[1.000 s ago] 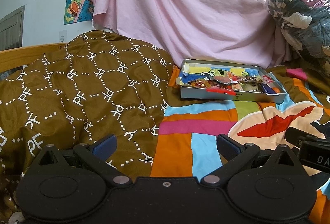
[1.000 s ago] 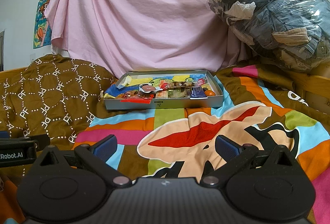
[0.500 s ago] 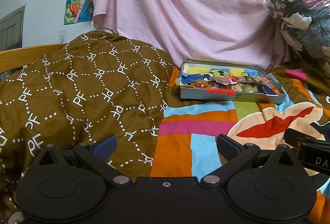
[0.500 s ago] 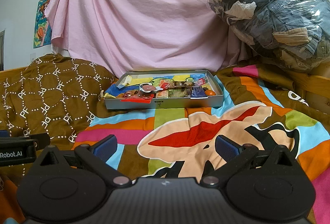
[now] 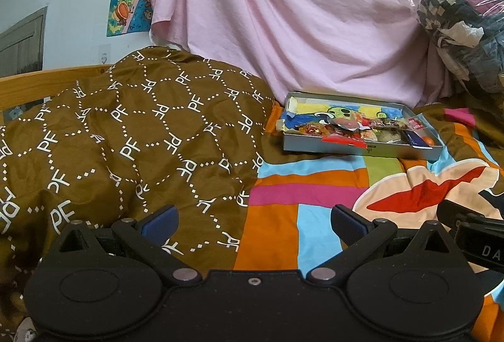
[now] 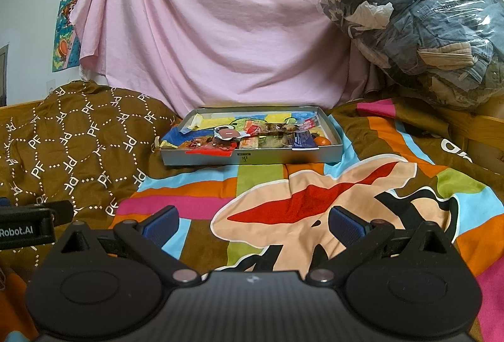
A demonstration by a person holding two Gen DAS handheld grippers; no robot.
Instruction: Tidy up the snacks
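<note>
A shallow grey tray [image 6: 252,156] lies on the bed ahead, holding several mixed snack packets [image 6: 249,139] and a small orange fruit [image 6: 322,140] at its right end. The tray also shows in the left wrist view [image 5: 359,150], ahead and to the right. My left gripper [image 5: 253,220] is open and empty, low over the bed, well short of the tray. My right gripper [image 6: 252,222] is open and empty, also well short of the tray. Each gripper's body shows at the edge of the other's view.
A colourful patterned bedsheet [image 6: 299,200] covers the bed. A brown patterned quilt [image 5: 126,137] is heaped at the left. A pink sheet [image 6: 204,27] hangs behind. A plastic bag of clothes [image 6: 415,20] sits at the back right. A wooden bed rail [image 5: 47,83] runs along the left.
</note>
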